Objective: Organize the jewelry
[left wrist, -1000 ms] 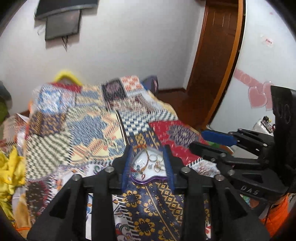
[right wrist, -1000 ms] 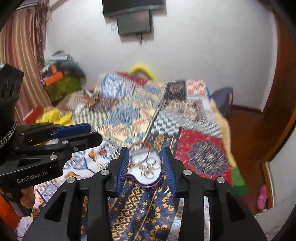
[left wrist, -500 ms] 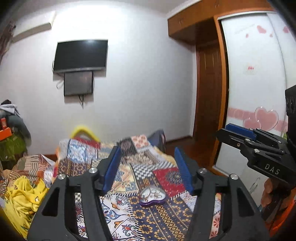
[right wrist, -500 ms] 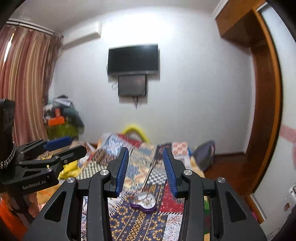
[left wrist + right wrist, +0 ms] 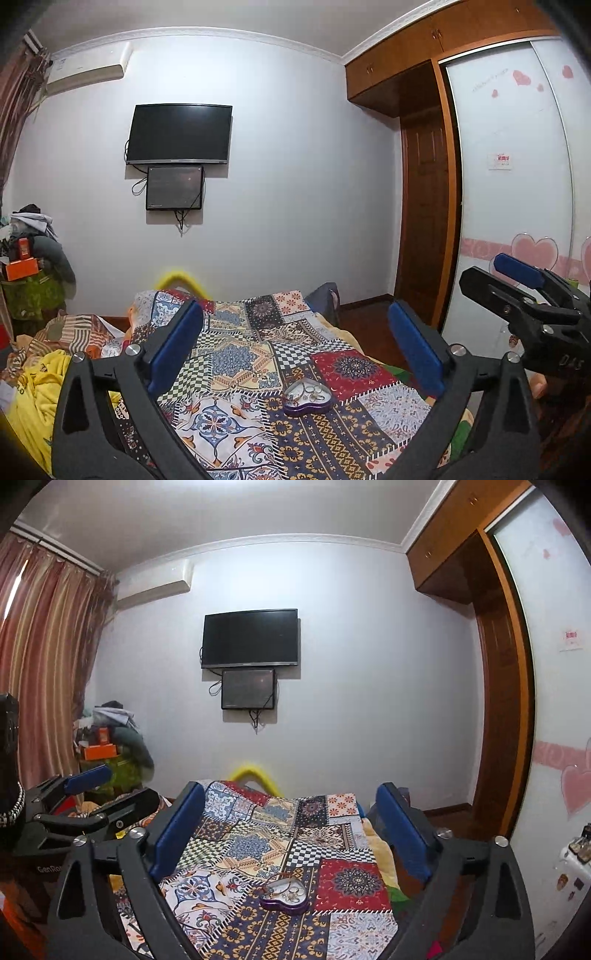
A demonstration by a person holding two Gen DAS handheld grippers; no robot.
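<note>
- Your left gripper (image 5: pixel 295 349) is up off the bed, pointing pretty much level at the far wall. Its jaws are opening, fingers spread wide, with nothing between them but air.
- Same deal with your right gripper (image 5: pixel 291 829): jaws opening, blue pads far apart, gripping nothing.
- The heart-shaped jewelry tray (image 5: pixel 307 398) sits flat on the patchwork quilt (image 5: pixel 236 362), out ahead of and below both grippers, not touching either. It's got a purple rim and a pale inside.
- In the right wrist view the same tray (image 5: pixel 285 893) shows up low between your two fingers, with a few rings (image 5: pixel 291 893) and a thin chain (image 5: pixel 275 880) lying in it. Part of the chain looks like it hangs over the rim on the left side, but it's too small to be sure.
- From the left wrist view you can see your right gripper over on the right edge of frame, and a bit of your hand (image 5: pixel 540 386) showing under it.
- From the right wrist view your left gripper (image 5: pixel 92 794) pokes in from the left edge.
- Room stuff: a dark TV (image 5: pixel 179 133) on the far wall with a smaller dark screen (image 5: pixel 174 187) right under it, and striped curtains (image 5: pixel 44 664) on the left.
- There's a yellow cloth (image 5: pixel 33 391) bunched up on the left side of the bed, and a wardrobe door with pink hearts (image 5: pixel 535 251) on the right.
</note>
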